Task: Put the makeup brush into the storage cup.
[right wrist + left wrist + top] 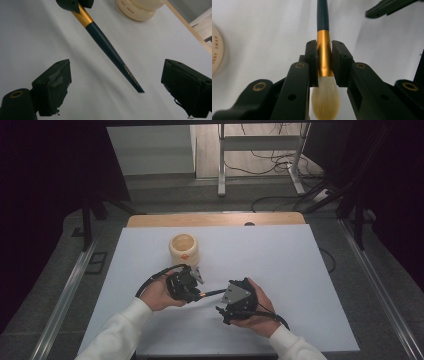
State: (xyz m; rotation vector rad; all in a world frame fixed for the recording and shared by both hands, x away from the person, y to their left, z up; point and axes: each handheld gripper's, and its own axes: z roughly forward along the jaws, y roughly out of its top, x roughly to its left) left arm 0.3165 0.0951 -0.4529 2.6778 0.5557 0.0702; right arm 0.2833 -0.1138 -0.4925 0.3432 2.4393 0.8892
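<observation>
A make-up brush point(323, 52) has a gold ferrule, a dark teal handle and a pale bristle head. My left gripper point(323, 45) is shut on the ferrule, bristles toward the camera and handle pointing away. From above, the brush handle point(212, 293) bridges the two hands over the white table. My right gripper point(115, 72) stands open, its jaws wide apart on either side of the handle's tip point(135, 83) without touching it. The left gripper point(196, 292) and right gripper point(226, 299) face each other near the table's front middle.
A cream round jar point(184, 250) with an open top stands just beyond the left hand; its side reads JUDY SWAN point(140, 8). The white sheet point(280, 270) covers the table, with a wooden edge point(215, 220) at the far side. Cables and desk legs lie on the floor beyond.
</observation>
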